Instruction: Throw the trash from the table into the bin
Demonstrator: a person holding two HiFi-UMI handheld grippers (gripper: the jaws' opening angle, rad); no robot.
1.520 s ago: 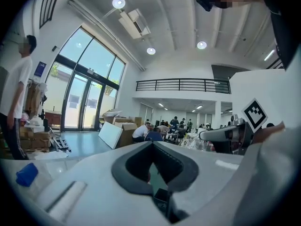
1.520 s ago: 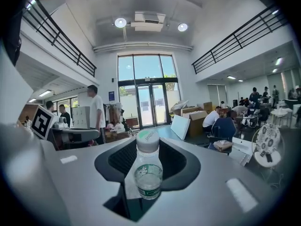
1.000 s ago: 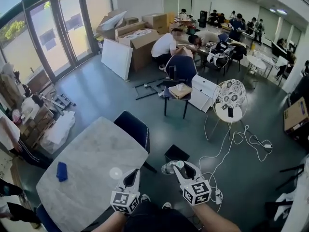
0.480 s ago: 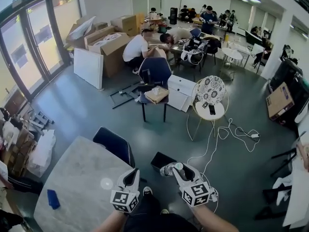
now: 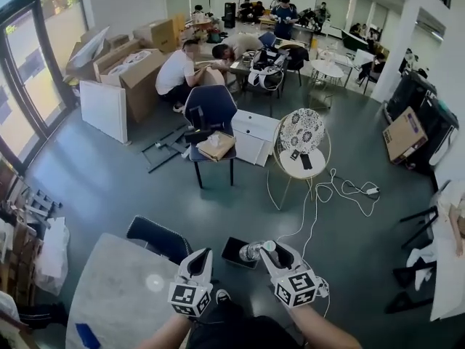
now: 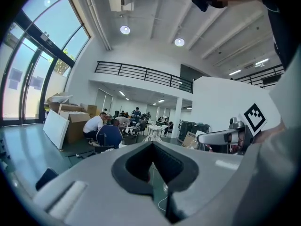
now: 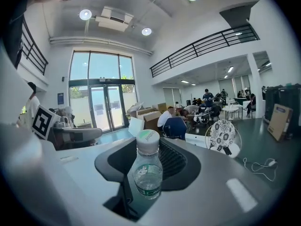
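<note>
One small clear plastic bottle [image 7: 147, 172], empty-looking, with a pale green cap and a green-edged label, sits gripped between the jaws of our right gripper [image 7: 148, 166], which stand partly apart and press on its body. In the head view the black bin [image 5: 234, 254] lies on the floor just at the bottle's nine o'clock. Our left gripper [image 5: 197, 262] hovers at eight o'clock, jaws together and holding nothing. The pale table [image 5: 109, 297] spreads further out at eight o'clock.
</note>
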